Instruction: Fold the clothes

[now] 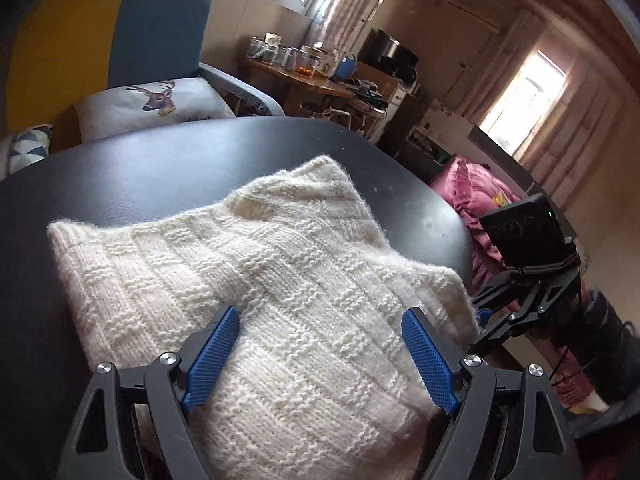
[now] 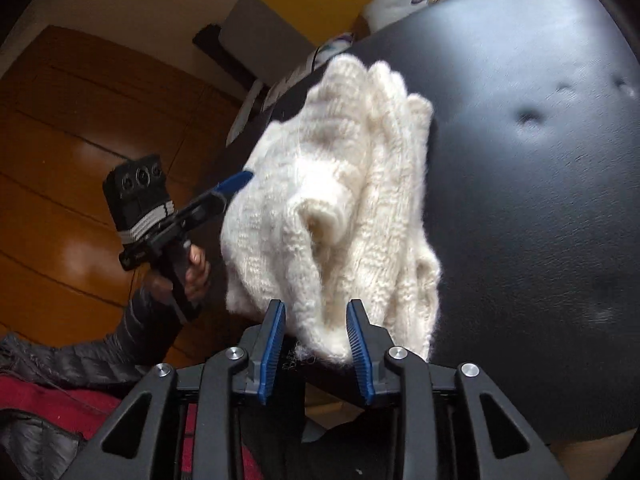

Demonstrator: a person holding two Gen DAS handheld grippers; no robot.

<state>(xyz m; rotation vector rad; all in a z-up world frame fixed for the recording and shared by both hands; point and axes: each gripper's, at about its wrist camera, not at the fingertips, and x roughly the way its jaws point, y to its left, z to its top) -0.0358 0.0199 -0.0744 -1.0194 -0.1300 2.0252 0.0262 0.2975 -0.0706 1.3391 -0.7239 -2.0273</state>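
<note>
So the cream knit sweater point(image 1: 256, 276) is lying folded in a chunky bundle on the black leather-look table point(image 1: 160, 168), near the edge closest to the person. From the right wrist view you can see the stacked folds on the sweater point(image 2: 340, 208) pretty clearly, thick ribbed layers piled on each other, with the near corner hanging just over the table point(image 2: 520, 200) edge.

Left gripper point(image 1: 320, 344) has its blue pads spread wide over the top of the knit, nothing pinched between them. In the other view the left gripper point(image 2: 236, 182) sits at the sweater's side, one blue finger tip touching the fuzzy edge, with the person's hand point(image 2: 196, 276) wrapped round the handle and a dark puffy sleeve point(image 2: 132, 328) behind it.

Right gripper point(image 2: 316, 340) is partway apart, and the sweater's near corner sits in the gap. Pads don't look like they're pressing on it, just some fluff between them. The right gripper point(image 1: 484, 316) only barely shows from the left camera, off past the sweater's right corner.

Background stuff: a deer-print cushion point(image 1: 156, 104) on a blue and yellow chair point(image 1: 112, 32), and wooden flooring point(image 2: 80, 140) below
</note>
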